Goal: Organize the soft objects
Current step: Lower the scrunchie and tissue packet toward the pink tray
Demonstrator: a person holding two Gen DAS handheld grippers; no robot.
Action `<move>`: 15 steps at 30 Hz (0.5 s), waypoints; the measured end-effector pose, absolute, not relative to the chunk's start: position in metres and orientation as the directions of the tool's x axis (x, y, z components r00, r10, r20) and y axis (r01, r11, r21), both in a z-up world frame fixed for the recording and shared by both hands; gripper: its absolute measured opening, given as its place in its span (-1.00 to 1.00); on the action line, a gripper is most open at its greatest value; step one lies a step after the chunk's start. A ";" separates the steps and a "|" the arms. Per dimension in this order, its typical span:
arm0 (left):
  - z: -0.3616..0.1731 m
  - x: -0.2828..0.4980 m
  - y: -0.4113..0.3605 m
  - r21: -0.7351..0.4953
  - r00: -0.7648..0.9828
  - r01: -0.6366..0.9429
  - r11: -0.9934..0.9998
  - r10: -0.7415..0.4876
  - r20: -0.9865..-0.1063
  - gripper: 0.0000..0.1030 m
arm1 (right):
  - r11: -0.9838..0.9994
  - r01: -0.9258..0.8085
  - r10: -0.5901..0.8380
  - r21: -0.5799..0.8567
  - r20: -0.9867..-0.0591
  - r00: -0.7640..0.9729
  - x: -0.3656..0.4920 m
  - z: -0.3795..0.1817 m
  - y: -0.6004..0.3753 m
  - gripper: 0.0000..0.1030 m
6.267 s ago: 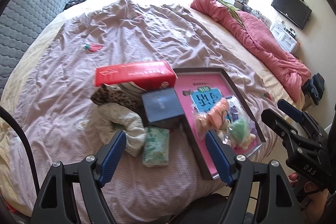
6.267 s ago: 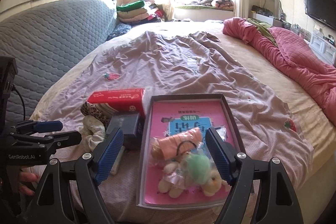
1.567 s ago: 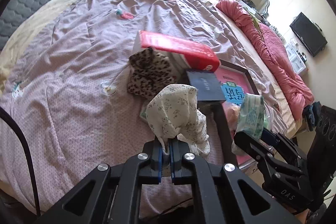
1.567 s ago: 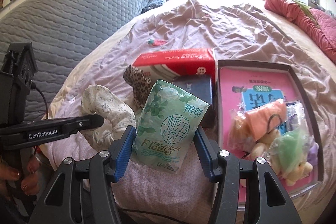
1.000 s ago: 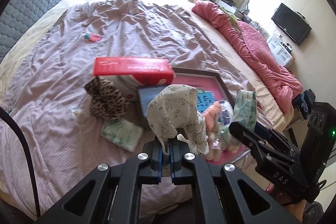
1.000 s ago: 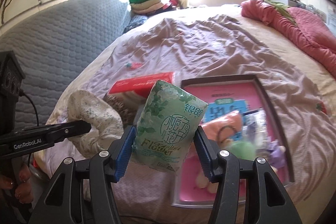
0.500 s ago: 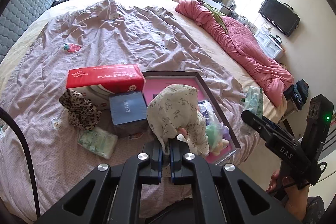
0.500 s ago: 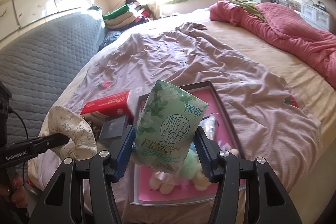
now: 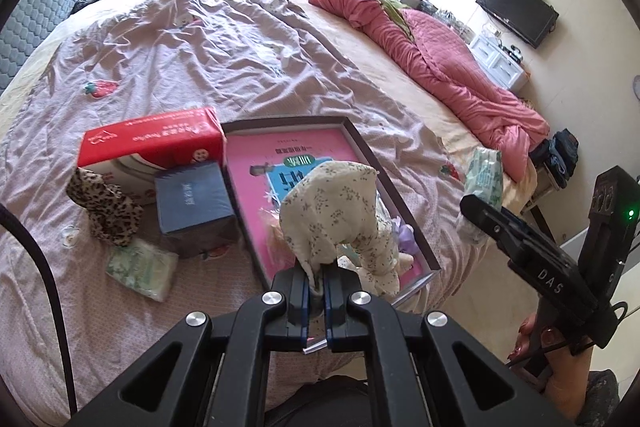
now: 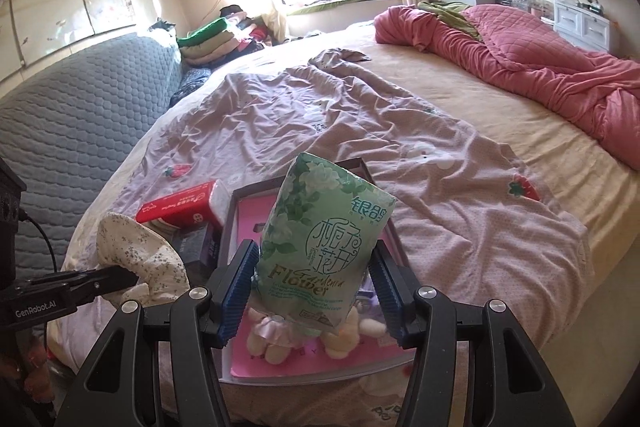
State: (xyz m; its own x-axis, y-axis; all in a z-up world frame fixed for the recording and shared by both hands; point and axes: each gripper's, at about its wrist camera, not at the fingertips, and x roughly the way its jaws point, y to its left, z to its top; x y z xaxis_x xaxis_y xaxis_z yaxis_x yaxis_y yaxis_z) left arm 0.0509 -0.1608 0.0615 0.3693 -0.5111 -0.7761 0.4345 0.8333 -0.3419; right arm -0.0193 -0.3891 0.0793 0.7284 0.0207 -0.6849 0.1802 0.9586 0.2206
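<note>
Left wrist view: we count two green tissue packs, one lying on the quilt point(image 9: 142, 264), one upright point(image 10: 324, 247) clamped in our right gripper point(image 10: 314, 297) above the tray point(image 9: 394, 199). Left gripper point(image 9: 316, 285) pinches one floral cloth point(image 9: 340, 217), drooping.

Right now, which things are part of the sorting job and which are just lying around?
In play:
floral cloth in left gripper
green tissue pack in right gripper
tray
plush toys

Lying about:
pink quilt
TV
folded clothes

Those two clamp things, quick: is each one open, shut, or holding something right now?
Left gripper: shut on the floral cloth.
Right gripper: shut on the green tissue pack.
</note>
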 end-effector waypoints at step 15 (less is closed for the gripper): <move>0.015 0.054 -0.196 -0.301 0.295 0.456 0.838 -0.461 -0.837 -0.90 | 0.949 0.247 -0.017 0.197 -0.749 0.663 -0.025 0.044 -0.423 0.13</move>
State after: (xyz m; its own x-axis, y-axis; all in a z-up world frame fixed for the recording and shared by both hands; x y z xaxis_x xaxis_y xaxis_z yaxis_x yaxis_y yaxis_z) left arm 0.0538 -0.1956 0.0153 0.2954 -0.4612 -0.8367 0.4556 0.8378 -0.3009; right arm -0.0253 -0.4227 0.0436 0.6628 -0.0169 -0.7486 0.2472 0.9487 0.1974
